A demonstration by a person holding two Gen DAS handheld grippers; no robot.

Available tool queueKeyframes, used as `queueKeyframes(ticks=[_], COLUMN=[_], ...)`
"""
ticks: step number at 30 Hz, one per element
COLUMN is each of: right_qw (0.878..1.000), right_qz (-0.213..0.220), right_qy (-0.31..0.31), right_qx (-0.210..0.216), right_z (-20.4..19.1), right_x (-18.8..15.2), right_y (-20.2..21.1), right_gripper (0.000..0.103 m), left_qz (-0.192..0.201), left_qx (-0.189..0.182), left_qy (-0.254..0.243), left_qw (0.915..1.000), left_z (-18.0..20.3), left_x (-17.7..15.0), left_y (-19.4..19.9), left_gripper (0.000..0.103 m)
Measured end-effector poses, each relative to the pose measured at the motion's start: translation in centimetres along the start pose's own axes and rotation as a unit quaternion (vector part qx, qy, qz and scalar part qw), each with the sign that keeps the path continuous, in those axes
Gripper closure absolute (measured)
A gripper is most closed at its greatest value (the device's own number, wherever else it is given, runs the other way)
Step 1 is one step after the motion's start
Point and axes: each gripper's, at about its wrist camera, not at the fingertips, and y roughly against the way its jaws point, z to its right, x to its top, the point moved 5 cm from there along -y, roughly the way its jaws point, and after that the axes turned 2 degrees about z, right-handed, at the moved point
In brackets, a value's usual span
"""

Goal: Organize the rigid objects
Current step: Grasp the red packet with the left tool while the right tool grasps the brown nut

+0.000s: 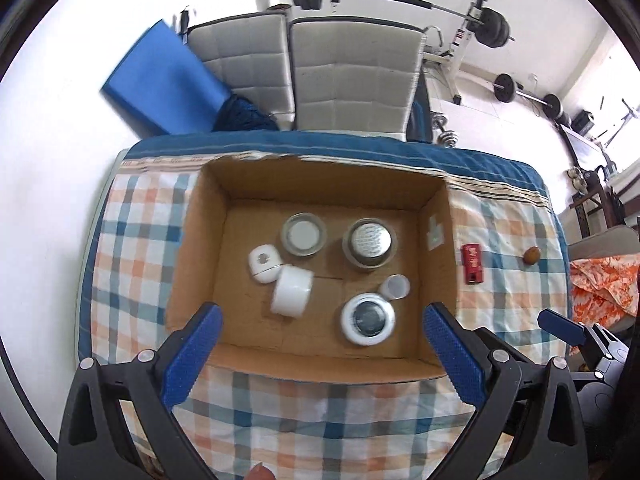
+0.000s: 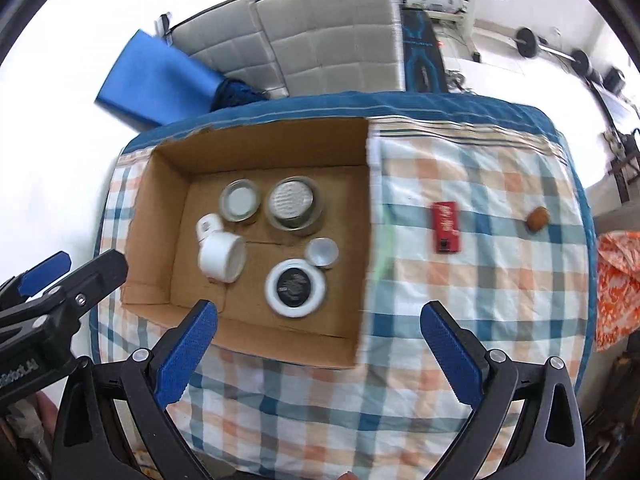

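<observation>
An open cardboard box [image 1: 200, 248] [image 2: 360, 240] sits on a checked cloth. Inside it lie several jars and lids: a white tub on its side [image 1: 291, 291] [image 2: 222, 258], a white-rimmed dark lid [image 1: 368, 319] [image 2: 295, 288], a metal tin [image 1: 370, 242] [image 2: 292, 202], a clear jar [image 1: 303, 234] [image 2: 240, 201], a small white case [image 1: 263, 263] and a small clear cup [image 1: 395, 286] [image 2: 322, 252]. My left gripper [image 1: 322, 332] hangs open above the box's near edge, empty. My right gripper [image 2: 320, 328] is open too, above the box's near right corner. A red pack [image 1: 472, 263] [image 2: 447, 227] and a brown nut-like lump [image 1: 532, 255] [image 2: 538, 218] lie on the cloth to the right.
The cloth-covered table [image 1: 320, 412] [image 2: 480, 300] ends at a blue border at the back. Two grey chairs [image 1: 352, 72] stand behind it, with a blue mat [image 1: 160, 80] at the left. Weight bars [image 1: 400, 0] fill the back of the room. Orange fabric [image 1: 604, 284] lies at the right.
</observation>
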Motion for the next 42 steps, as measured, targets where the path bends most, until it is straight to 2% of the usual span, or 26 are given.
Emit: queueKeyframes(ticks=[4, 7, 12, 15, 17, 19, 21, 22, 23, 25, 28, 34, 38, 39, 42], right_qw=[0.999, 0.995, 0.987, 0.983, 0.982, 0.980, 0.978, 0.978, 0.977, 0.976, 0.974, 0.973, 0.973, 0.973, 0.973], right_qz=[0.011, 0.015, 0.009, 0.003, -0.003, -0.013, -0.019, -0.023, -0.029, -0.043, -0.059, -0.082, -0.088, -0.091, -0.099], right_qy=[-0.039, -0.074, -0.125, -0.153, -0.170, -0.184, -0.197, -0.201, -0.203, -0.209, -0.214, -0.217, -0.212, -0.210, -0.207], right_qx=[-0.032, -0.065, -0.101, -0.098, -0.083, -0.075, -0.061, -0.058, -0.054, -0.043, -0.032, -0.021, -0.020, -0.019, -0.022], right_z=[7.3, 13.4, 22.0, 25.8, 27.6, 29.3, 30.5, 30.8, 31.0, 31.5, 31.9, 32.1, 32.0, 32.0, 31.8], right_x=[0.8, 1.4, 2.3, 2.9, 3.3, 3.7, 4.1, 4.4, 4.7, 5.2, 6.0, 7.1, 7.6, 7.6, 7.7], right_y=[1.3, 1.6, 0.6, -0.8, -2.1, -3.8, -5.3, -6.4, -7.4, -9.5, -12.2, -15.6, -16.8, -17.0, -17.7], right_gripper=[0.000, 0.000, 0.000, 0.000, 0.000, 0.000, 0.001, 0.005, 0.008, 0.022, 0.032, 0.034, 0.035, 0.039, 0.042], left_qz=[-0.003, -0.017, -0.071, -0.099, -0.114, -0.129, -0.143, -0.155, -0.161, -0.175, -0.192, -0.229, -0.236, -0.237, -0.227], left_qx=[-0.023, -0.044, -0.055, -0.053, -0.057, -0.057, -0.054, -0.054, -0.052, -0.051, -0.054, -0.061, -0.044, -0.043, -0.035], left_qy=[-0.032, -0.059, -0.086, -0.094, -0.091, -0.093, -0.091, -0.086, -0.083, -0.073, -0.058, -0.033, -0.047, -0.049, -0.063], left_qw=[0.9992, 0.9971, 0.9922, 0.9892, 0.9877, 0.9857, 0.9840, 0.9827, 0.9820, 0.9806, 0.9782, 0.9710, 0.9696, 0.9694, 0.9713], left_z=[6.4, 11.9, 19.1, 22.0, 23.6, 24.6, 25.1, 25.3, 25.3, 25.2, 25.0, 24.3, 24.2, 24.2, 24.3], left_x=[1.5, 2.8, 3.8, 3.8, 3.6, 3.5, 3.3, 3.2, 3.2, 3.0, 2.9, 2.3, 2.0, 1.9, 1.8], left_y=[-1.2, -3.6, -9.5, -12.9, -14.9, -16.7, -18.2, -19.3, -20.1, -21.7, -23.6, -26.3, -27.7, -27.8, -27.8], left_gripper=[0.000, 0.000, 0.000, 0.000, 0.003, 0.019, 0.031, 0.035, 0.036, 0.036, 0.036, 0.036, 0.036, 0.036, 0.042])
